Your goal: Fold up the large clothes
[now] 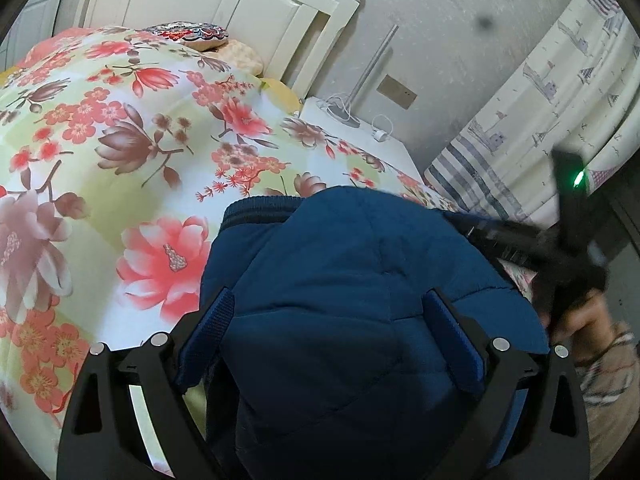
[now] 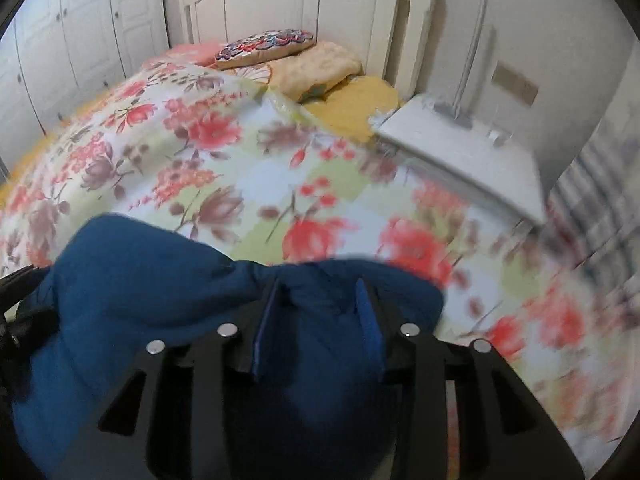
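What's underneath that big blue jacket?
The blue jacket sits above a floral quilt on the bed, visible all around it. Whether it rests on the quilt, and what lies directly beneath, is hidden by the jacket itself.

Matt quilted cloth jacket (image 1: 360,280); smooth floral cloth bedspread (image 1: 120,140).

Ahead of both grippers the floral quilt (image 2: 248,184) lies broad and bare of objects right up toward the headboard (image 2: 312,12) — open room for a pass over the bed. At its far end 2 pillows (image 2: 320,66) and a patterned cushion (image 2: 266,46) crowd the headboard, and a white nightstand (image 2: 468,156) with a lamp pole (image 1: 370,70) and cables stands just beside the bed's right edge. The striped curtain (image 1: 532,120) closes the right side — and between the two tools the bulky blue jacket (image 1: 352,304) fills the near space.
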### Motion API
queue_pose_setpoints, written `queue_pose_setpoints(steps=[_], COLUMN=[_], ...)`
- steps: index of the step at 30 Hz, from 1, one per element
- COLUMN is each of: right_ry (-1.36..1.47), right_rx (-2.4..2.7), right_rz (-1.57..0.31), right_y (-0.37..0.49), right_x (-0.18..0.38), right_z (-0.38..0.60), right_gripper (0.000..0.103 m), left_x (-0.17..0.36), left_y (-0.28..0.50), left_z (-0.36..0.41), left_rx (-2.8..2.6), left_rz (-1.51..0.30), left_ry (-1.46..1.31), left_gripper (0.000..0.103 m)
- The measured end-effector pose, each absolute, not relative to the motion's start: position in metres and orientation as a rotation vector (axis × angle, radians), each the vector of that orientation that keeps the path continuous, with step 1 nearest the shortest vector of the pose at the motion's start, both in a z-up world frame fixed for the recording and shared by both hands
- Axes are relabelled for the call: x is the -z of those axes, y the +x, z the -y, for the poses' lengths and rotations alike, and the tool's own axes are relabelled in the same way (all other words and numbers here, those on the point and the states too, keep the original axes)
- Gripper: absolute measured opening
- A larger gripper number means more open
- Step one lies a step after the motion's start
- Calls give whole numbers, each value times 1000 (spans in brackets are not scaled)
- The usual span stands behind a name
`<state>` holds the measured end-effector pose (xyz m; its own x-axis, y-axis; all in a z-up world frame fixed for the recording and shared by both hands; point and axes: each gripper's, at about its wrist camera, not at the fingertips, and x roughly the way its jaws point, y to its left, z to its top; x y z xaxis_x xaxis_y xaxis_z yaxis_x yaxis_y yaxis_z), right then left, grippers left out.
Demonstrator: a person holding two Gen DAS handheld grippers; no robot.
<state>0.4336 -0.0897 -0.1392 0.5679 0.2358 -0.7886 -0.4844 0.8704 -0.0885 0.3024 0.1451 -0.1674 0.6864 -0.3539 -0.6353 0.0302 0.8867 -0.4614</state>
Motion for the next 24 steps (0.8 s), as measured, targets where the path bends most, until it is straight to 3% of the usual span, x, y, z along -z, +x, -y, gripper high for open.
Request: queue_pose_setpoints(steps=[4, 8, 11, 17, 20, 24], right_ry=[-263, -485, -347, -182, -104, -174], right_rx=[-669, -779, -772, -603, -544, -517], right_rz=[-826, -1024, -1094, -886, -760, -834], right_y=[427, 437, 455, 400, 329, 282], right_x=[106, 157, 166, 113, 89, 128], right_z=[60, 12, 25, 72, 117, 127], right_gripper=[38, 46, 48, 51, 63, 68], left_x=[167, 167, 172, 173, 174, 175], left_y=[302, 300, 303, 303, 305, 309], left_z=[-145, -146, -150, -151, -152, -150], left_rx=[223, 211, 207, 210, 217, 220], left_rz=[-787, -787, -807, -825, -833, -857], left_ry=[-440, -437, -461, -461, -470, -462], left_gripper=[98, 98, 98, 98, 98, 99])
